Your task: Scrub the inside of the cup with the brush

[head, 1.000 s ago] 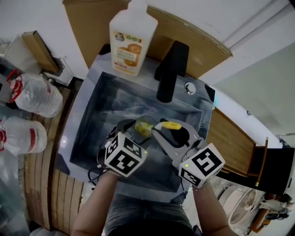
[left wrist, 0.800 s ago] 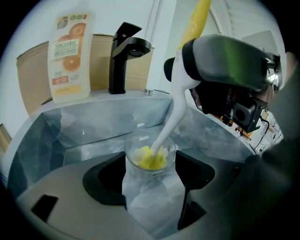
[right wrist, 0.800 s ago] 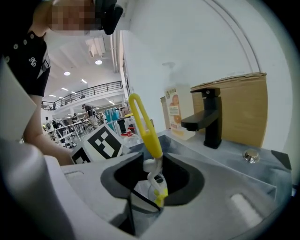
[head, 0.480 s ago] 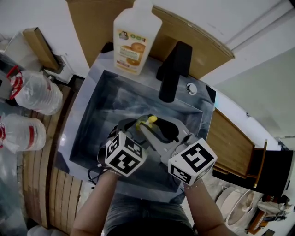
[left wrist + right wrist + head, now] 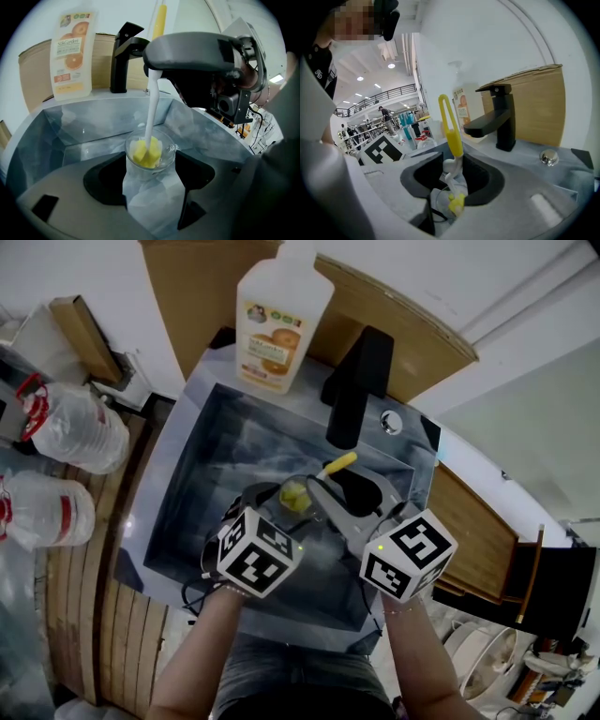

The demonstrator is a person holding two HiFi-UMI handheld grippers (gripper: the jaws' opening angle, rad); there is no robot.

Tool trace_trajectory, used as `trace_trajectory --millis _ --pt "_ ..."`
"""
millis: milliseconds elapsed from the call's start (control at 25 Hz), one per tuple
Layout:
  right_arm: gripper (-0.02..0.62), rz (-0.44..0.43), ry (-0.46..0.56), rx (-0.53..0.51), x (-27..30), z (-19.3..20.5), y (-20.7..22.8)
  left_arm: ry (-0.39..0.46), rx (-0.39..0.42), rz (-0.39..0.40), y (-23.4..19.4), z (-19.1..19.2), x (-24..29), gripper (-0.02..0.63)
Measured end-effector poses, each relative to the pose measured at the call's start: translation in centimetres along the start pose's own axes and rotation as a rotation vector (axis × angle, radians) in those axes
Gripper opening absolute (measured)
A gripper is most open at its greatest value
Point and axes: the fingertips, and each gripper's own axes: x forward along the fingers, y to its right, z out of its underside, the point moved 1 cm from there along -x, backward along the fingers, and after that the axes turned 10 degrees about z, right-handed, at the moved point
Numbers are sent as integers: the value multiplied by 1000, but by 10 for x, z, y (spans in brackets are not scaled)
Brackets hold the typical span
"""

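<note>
In the head view, a grey sink (image 5: 187, 484) is seen from above. A black tap (image 5: 356, 385) is set at its back rim, and a soap bottle (image 5: 277, 324) is stood just beside the tap. Two water bottles (image 5: 75, 432) are laid at the left, near a slatted wooden counter (image 5: 94, 615). The cup (image 5: 293, 495) is held inside the sink basin by the left gripper (image 5: 281, 510). The brush (image 5: 337, 463) is held by the right gripper (image 5: 339, 501), tilted, with its yellow head lowered into the cup.

In the left gripper view, the jaws are closed on the clear cup, one pad pressed against each side. The cup is kept upright. The white stem of the brush is brought down from the right gripper above, and the yellow head is seated inside the cup.

In the right gripper view, the white stem is pinched between the jaws, which are being eased open slightly. The yellow loop of the handle is raised above them. The cup, with the yellow head in it, is seen just below the jaws. A round metal knob (image 5: 548, 158) is set on the rim near the tap.
</note>
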Motion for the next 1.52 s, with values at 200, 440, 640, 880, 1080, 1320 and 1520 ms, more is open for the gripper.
trace_trajectory --millis 200,440,640,880,1080,1320,1520 --pt "129 11 5 32 -11 4 9 2 -4 2 0 0 0 339" --pt "126 19 0 26 -25 11 5 1 0 7 0 0 0 339" --pt "123 22 -26 -5 -37 18 -2 2 0 10 0 0 0 339" --pt "120 22 -25 -30 -41 21 -12 4 -1 15 0 0 0 339" --pt "118 -16 -29 -72 -35 22 -29 -2 6 23 -1 0 0 339" --pt "117 -64 -11 -44 -15 14 -36 -5 17 31 -1 0 1 339" --pt "117 -85 5 3 4 4 -30 -7 23 32 -1 0 0 339"
